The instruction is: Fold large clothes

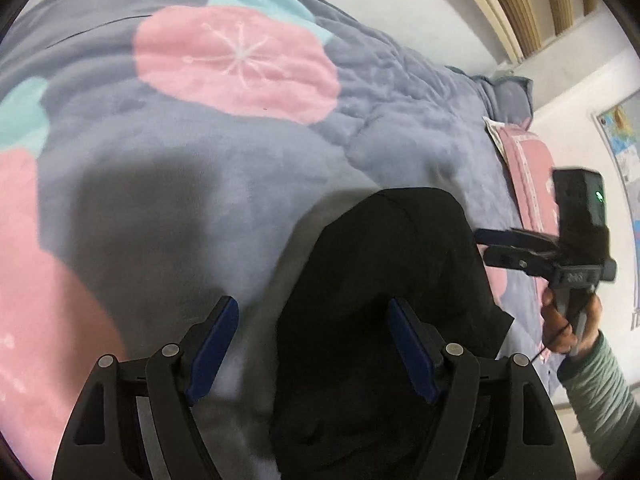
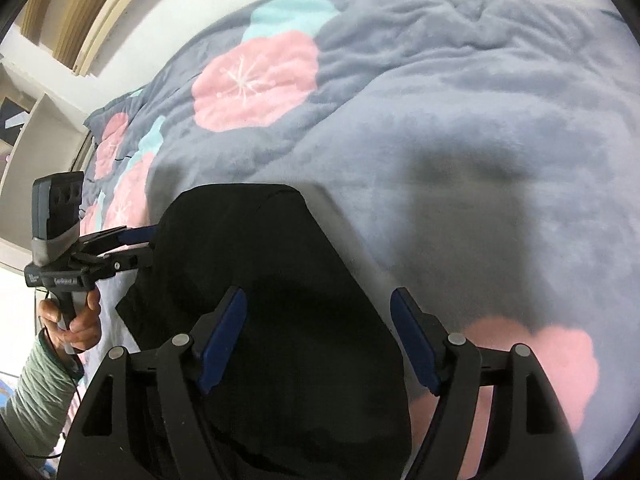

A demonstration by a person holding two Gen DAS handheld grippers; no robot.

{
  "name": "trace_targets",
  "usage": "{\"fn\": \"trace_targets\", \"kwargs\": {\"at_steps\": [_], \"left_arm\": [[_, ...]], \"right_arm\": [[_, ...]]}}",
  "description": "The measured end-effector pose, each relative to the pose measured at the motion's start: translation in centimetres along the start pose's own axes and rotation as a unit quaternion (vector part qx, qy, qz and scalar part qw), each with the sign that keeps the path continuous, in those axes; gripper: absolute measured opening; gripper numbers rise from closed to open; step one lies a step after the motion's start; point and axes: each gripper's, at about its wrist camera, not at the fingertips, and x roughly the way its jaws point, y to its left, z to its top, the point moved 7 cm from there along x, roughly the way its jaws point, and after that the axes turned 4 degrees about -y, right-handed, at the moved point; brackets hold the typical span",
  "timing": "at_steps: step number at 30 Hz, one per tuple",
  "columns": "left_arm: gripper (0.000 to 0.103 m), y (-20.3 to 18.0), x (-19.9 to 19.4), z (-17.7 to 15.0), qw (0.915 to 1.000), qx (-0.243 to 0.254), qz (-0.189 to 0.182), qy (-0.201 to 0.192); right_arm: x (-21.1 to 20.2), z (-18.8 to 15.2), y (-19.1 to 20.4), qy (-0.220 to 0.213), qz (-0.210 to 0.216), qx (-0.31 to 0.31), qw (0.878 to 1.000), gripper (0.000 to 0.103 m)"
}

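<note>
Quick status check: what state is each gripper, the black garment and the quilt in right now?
Left gripper: open, holding nothing.
Right gripper: open, holding nothing.
Black garment: folded, lying released on the quilt.
Grey floral quilt: spread over the bed, lightly rumpled.

Black garment cut off below.

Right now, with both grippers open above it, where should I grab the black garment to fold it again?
Probably the far rounded end of the black garment, one corner per gripper. It lies as a narrow strip on the grey blanket with that end free, so come from above and draw it toward you.
</note>
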Motion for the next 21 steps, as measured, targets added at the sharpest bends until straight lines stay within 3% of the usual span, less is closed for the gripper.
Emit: {"fn": "trace_targets", "kwargs": {"at_steps": [3, 5, 6, 7, 8, 9, 10, 11, 14, 21], "left_arm": [[0.078, -0.6, 1.8, 0.0, 0.9995, -0.001, -0.024, 0.022], [0.078, -0.3, 2.9, -0.1, 0.9991, -0.021, -0.021, 0.029], [0.078, -0.2, 3.1, -0.3, 0.9991, -0.03, -0.016, 0.023], [0.075, -0.3, 3.0, -0.5, 0.9996, -0.027, -0.007, 0.008], [0.059, -0.9, 2.6, -0.9, 0.9999, -0.01, 0.007, -0.003], [0.052, -1.4, 2.4, -1.1, 0.9999, 0.004, 0.013, -0.006], [0.037, -2.5, 1.6, -1.6, 0.9995, 0.026, 0.015, -0.01], [0.029, -3.0, 0.9, -1.8, 0.9992, 0.036, 0.015, -0.013], [0.023, -5.7, -3.3, -2.7, 0.9963, 0.073, 0.015, -0.044], [0.021, -12.3, -13.3, -7.6, 0.9863, 0.138, 0.009, -0.089]], "right_arm": [[2.1, 0.4, -0.4, 0.02, 0.01, 0.01, 1.0, 0.078], [4.0, 0.6, -0.5, 0.033, 0.019, 0.021, 0.999, 0.077], [4.7, 0.4, -0.4, 0.036, 0.023, 0.027, 0.999, 0.07], [5.0, 0.2, -0.1, 0.036, 0.029, 0.03, 0.998, 0.054], [4.7, -0.1, 0.7, 0.03, 0.038, 0.021, 0.999, 0.041], [4.1, -0.3, 1.4, 0.023, 0.036, 0.005, 0.999, 0.034], [3.5, -0.7, 2.1, 0.017, 0.029, -0.017, 0.999, 0.022], [2.5, -1.1, 2.9, 0.011, 0.015, -0.04, 0.999, 0.019], [-1.7, -2.5, 5.8, -0.025, -0.004, -0.084, 0.996, 0.016], [-12.9, -8.1, 13.4, -0.096, -0.023, -0.148, 0.984, 0.015]]}}
